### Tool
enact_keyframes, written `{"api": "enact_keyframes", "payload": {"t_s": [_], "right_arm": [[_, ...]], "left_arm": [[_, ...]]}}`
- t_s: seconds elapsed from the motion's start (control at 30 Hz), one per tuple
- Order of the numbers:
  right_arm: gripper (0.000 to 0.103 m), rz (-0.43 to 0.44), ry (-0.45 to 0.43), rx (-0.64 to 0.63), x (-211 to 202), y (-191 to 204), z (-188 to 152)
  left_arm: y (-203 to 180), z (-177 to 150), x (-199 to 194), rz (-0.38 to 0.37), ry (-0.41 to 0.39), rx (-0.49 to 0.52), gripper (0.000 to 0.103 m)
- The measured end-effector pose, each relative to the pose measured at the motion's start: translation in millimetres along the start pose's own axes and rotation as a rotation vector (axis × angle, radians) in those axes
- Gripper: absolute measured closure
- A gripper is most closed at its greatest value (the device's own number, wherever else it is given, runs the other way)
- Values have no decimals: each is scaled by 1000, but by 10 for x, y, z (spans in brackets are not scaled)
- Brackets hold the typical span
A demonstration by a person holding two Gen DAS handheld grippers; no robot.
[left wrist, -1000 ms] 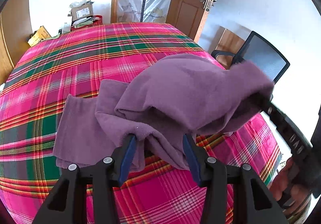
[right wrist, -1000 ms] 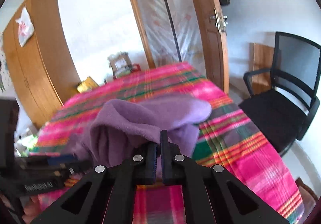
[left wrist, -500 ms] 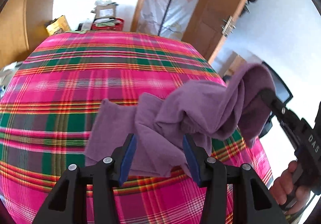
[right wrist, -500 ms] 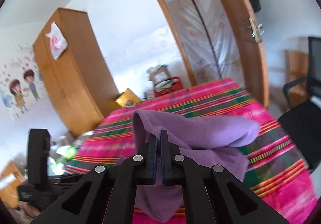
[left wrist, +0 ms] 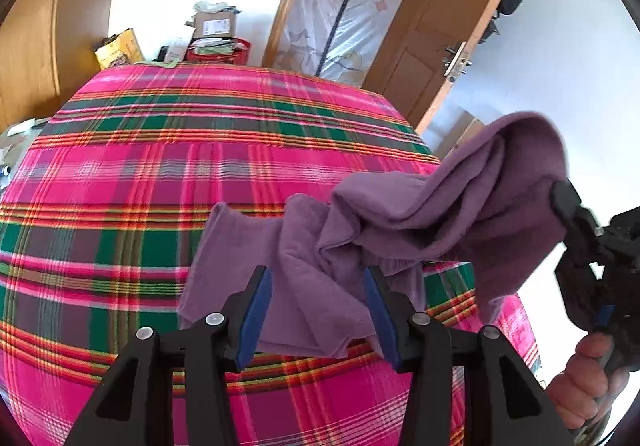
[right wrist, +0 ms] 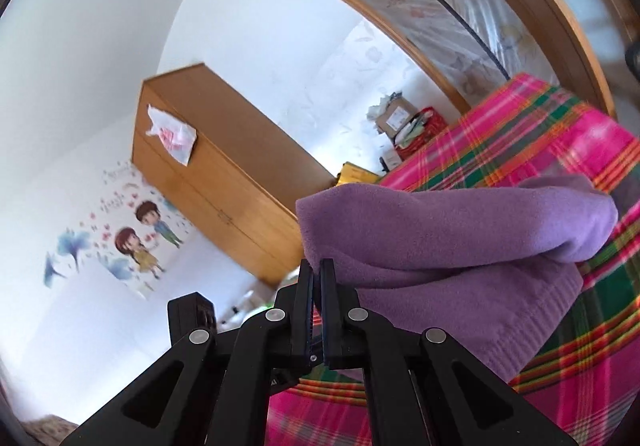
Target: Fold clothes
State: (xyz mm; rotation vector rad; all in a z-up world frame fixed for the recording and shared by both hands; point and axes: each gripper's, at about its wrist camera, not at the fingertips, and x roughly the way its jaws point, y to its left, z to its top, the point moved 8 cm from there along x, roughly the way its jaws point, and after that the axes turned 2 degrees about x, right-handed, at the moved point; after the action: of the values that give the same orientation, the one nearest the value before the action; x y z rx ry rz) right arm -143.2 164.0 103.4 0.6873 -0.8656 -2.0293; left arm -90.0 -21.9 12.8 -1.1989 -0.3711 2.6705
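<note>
Since a second ago we see the right claw (right wrist: 316, 270) has risen and rolled, clenched on a corner of the fleecy purple cloth (left wrist: 400, 222), lifting it toward 3 o'clock; the rest trails onto the plaid bed (left wrist: 160, 166). The left claw (left wrist: 316, 310) hovers released above it. No writing readable.

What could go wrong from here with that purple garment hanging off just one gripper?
The right gripper pinches only a thin edge of the purple garment, so the fleece could slip out as it lifts. The left gripper is open around bunched folds; closing there might catch several layers. The trailing end drags on the plaid bedspread and may twist.
</note>
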Motion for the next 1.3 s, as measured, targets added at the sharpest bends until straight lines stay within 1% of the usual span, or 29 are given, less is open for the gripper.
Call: {"api": "enact_keyframes", "payload": {"t_s": [0.07, 0.13, 0.2, 0.23, 0.37, 0.57, 0.67, 0.77, 0.8, 0.97, 1.03, 1.1, 1.13, 1.2, 1.3], "right_arm": [[100, -8, -3, 42, -10, -100, -1], [100, -25, 2, 69, 9, -191, -11], [99, -48, 11, 75, 42, -256, -33], [99, -65, 26, 76, 63, -297, -68], [99, -155, 86, 35, 120, -433, -294], [98, -190, 149, 32, 192, -616, -636], [97, -201, 170, 34, 257, -687, -738], [97, -220, 187, 28, 303, -746, -810], [97, -224, 191, 24, 323, -764, -826], [97, -231, 207, 35, 351, -849, -925], [92, -233, 211, 41, 346, -887, -961], [90, -245, 195, 41, 271, -950, -964], [86, -255, 189, 37, 232, -973, -964], [78, -271, 177, 40, 144, -1014, -967], [74, -283, 160, 52, 18, -1063, -970]], "left_arm": [[-105, 15, 1, -33, -3, 24, 54], [-185, 25, 7, -49, 2, 46, 54], [-238, 32, 16, -49, 0, 76, 54], [-246, 36, 23, -35, 0, 87, 54], [-216, 69, 51, -17, 2, 76, 54], [-323, 89, 53, -29, 19, 92, 54], [-406, 132, 4, -35, 4, 103, 54], [-550, 180, -41, -38, -9, 141, 54], [-613, 194, -49, -42, -12, 161, 54], [-983, 169, 63, -19, 11, 323, 54], [-1092, 129, 125, 10, 18, 401, 54], [-1176, 76, 205, 51, 28, 483, 54], [-1199, 54, 235, 66, 30, 510, 54], [-1228, 21, 278, 84, 33, 548, 54], [-1243, -3, 321, 104, 43, 567, 54]]}}
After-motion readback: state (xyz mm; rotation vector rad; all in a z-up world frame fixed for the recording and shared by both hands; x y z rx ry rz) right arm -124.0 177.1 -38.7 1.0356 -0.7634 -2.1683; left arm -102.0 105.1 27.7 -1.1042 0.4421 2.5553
